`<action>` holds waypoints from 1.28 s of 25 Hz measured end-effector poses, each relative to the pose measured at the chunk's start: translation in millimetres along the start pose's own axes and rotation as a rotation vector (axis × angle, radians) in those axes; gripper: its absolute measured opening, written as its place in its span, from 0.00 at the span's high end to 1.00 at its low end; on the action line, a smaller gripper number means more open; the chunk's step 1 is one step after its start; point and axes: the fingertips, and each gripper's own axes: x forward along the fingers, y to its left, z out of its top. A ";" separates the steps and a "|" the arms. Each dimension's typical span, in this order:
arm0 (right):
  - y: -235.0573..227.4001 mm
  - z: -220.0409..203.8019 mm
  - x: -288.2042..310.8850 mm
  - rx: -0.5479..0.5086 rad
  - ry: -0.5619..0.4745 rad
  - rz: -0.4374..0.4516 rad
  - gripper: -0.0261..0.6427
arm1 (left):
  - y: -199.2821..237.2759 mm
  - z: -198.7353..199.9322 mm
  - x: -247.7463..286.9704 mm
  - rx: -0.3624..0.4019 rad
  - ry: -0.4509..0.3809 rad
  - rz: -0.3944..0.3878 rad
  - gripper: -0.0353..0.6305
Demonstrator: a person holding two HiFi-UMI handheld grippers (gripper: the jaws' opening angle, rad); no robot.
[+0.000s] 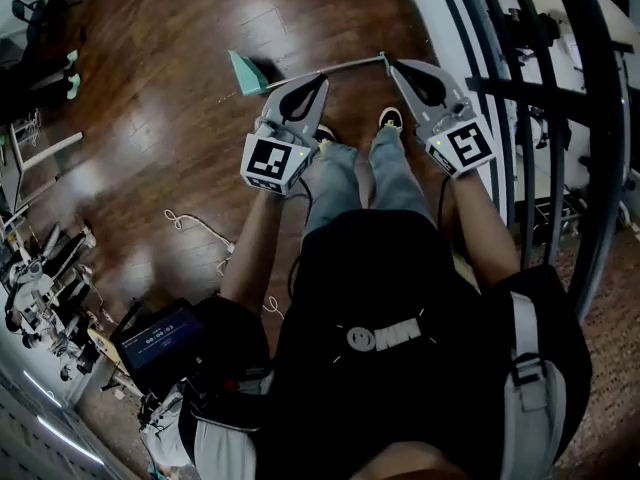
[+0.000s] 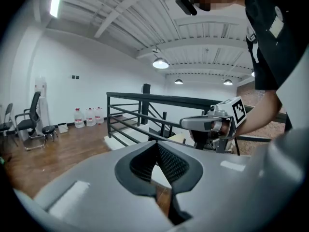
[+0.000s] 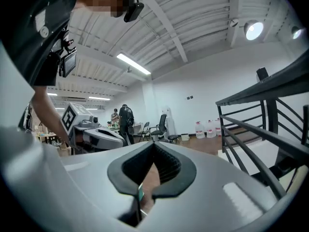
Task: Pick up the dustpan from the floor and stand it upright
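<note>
Dustpan (image 1: 247, 73): teal pan on a long thin handle (image 1: 340, 67); apparently clear of the wooden floor (image 1: 170, 138), handle near level, ahead of the shoes (image 1: 389, 118); no table in view.
Right gripper (image 1: 393, 66): jaws pinched together on the handle end away from the pan, with a sliver of teal and metal between the pads.
Left gripper (image 1: 321, 79): jaws closed, nothing held, tip just beside mid-handle.
Handling: probably light; stiff plastic pan, slim smooth rod, likely to swivel in a single pinch, pan end heavier.
Hold: best near the handle top, with a second grip lower down to steady it while lowering the pan to the floor.
</note>
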 end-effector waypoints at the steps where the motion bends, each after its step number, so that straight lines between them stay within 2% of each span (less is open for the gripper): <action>1: -10.0 -25.8 14.3 0.013 0.035 -0.007 0.96 | 13.6 -24.3 15.4 -0.004 0.027 -0.027 0.92; 3: -19.9 -64.9 24.1 0.038 0.123 -0.043 0.96 | 18.2 -63.4 34.2 -0.016 0.095 -0.100 0.92; 5: -17.7 -80.7 22.1 0.037 0.194 -0.083 0.96 | 8.0 -86.7 41.7 -0.004 0.181 -0.166 0.92; 8: -27.1 -114.4 41.9 0.079 0.254 -0.118 0.96 | 21.2 -132.8 68.1 0.003 0.282 -0.210 0.92; 11: -49.2 -197.1 87.6 0.126 0.337 -0.099 0.96 | 58.3 -218.3 109.6 -0.031 0.372 -0.287 0.92; 13: -61.5 -259.6 102.8 0.163 0.394 -0.089 0.96 | 70.1 -268.4 131.1 -0.046 0.400 -0.358 0.92; 16: -82.8 -352.5 105.8 0.178 0.471 -0.093 0.96 | 77.3 -336.3 162.1 -0.040 0.431 -0.416 0.92; 17: -91.5 -380.6 105.0 0.185 0.480 -0.098 0.96 | 77.9 -360.5 174.1 -0.036 0.445 -0.434 0.90; 18: -100.4 -407.3 103.4 0.194 0.484 -0.105 0.96 | 78.4 -385.8 186.6 -0.033 0.463 -0.449 0.62; 19: -108.5 -433.0 100.6 0.203 0.487 -0.112 0.96 | 78.8 -412.9 198.7 -0.023 0.487 -0.459 0.56; 21: -121.5 -480.3 92.6 0.214 0.498 -0.123 0.96 | 79.8 -473.8 219.1 0.041 0.567 -0.467 0.51; 23: -131.2 -520.3 85.2 0.213 0.511 -0.124 0.96 | 80.5 -536.2 236.4 0.103 0.661 -0.467 0.50; 25: -141.6 -551.2 80.7 0.196 0.517 -0.116 0.96 | 79.0 -589.9 255.1 0.128 0.721 -0.464 0.50; 29: -160.4 -585.9 75.3 0.143 0.502 -0.103 0.96 | 69.6 -671.7 283.4 0.207 0.803 -0.459 0.48; 32: -168.4 -594.9 78.5 0.121 0.476 -0.107 0.96 | 64.3 -705.5 301.4 0.240 0.817 -0.458 0.48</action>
